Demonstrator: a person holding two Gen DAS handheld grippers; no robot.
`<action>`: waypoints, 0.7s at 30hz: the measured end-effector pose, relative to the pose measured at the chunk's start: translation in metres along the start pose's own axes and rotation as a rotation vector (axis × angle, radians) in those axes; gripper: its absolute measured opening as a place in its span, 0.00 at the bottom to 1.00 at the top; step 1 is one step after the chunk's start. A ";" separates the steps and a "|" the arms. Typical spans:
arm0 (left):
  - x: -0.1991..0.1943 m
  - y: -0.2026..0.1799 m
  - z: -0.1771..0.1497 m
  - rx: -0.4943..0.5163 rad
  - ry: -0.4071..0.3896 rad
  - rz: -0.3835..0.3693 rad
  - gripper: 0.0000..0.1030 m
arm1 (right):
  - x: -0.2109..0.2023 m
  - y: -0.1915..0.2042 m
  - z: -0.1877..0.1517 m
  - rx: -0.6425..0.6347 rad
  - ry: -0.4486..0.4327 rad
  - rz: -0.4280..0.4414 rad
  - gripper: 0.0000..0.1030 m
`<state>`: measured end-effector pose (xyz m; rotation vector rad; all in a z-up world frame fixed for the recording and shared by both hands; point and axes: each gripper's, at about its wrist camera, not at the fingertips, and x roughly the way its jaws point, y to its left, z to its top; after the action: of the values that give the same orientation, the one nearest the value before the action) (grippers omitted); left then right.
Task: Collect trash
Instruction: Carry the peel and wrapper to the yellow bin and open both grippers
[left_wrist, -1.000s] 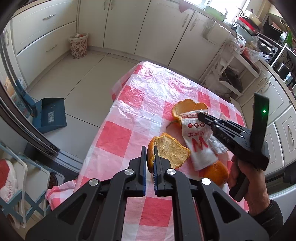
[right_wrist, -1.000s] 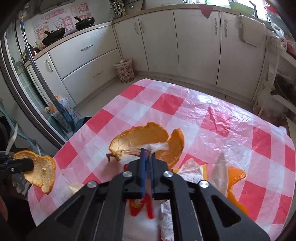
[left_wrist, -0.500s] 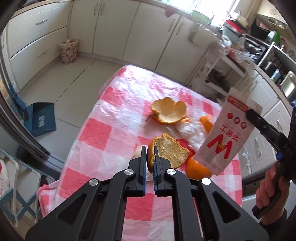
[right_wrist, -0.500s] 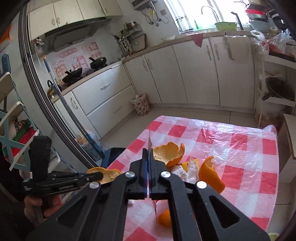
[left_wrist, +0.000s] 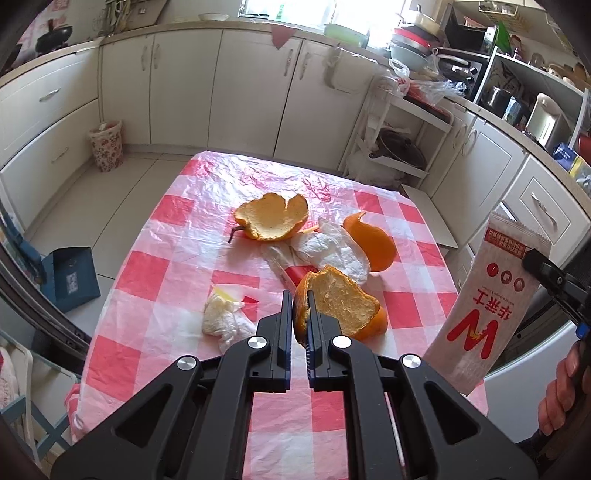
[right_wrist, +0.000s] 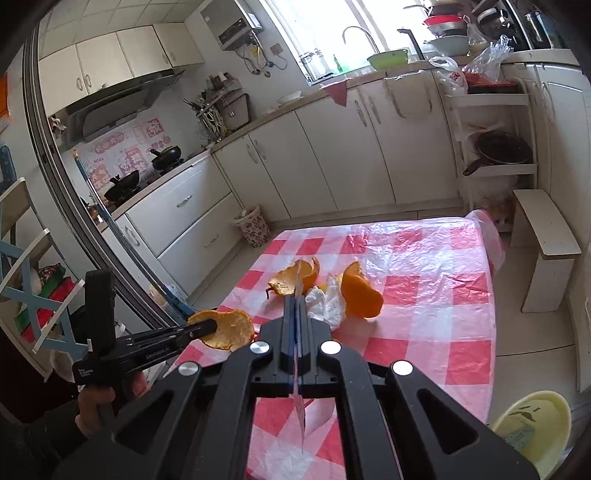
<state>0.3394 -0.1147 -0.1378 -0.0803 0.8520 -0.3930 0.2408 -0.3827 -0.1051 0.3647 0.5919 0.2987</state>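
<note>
Both grippers loaded, bin well off across the floor

My left gripper (left_wrist: 297, 314) is clamped on an orange peel (left_wrist: 343, 306), lifted clear of the checked table (left_wrist: 155, 280). My right gripper (right_wrist: 297, 306) pinches a white wrapper (left_wrist: 484, 306) edge-on, its long axis hanging down. The floral wastebasket (right_wrist: 253, 230) stands by the cabinets beyond the table's far left corner, nearer my left hand; what's inside it I can't tell. More peel (left_wrist: 271, 218) and crumpled tissue (left_wrist: 225, 321) lie on the table
</note>
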 end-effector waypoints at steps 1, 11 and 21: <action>0.002 -0.002 -0.001 0.005 0.004 0.003 0.06 | -0.001 -0.002 0.000 0.005 0.001 0.000 0.01; 0.010 -0.008 0.003 0.015 0.008 0.010 0.06 | -0.006 0.003 -0.002 -0.028 -0.009 0.015 0.01; 0.008 -0.003 0.004 -0.005 0.006 -0.003 0.06 | -0.013 -0.001 0.000 -0.001 -0.029 -0.002 0.01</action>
<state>0.3462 -0.1209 -0.1406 -0.0851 0.8591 -0.3946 0.2310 -0.3881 -0.0989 0.3664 0.5637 0.2912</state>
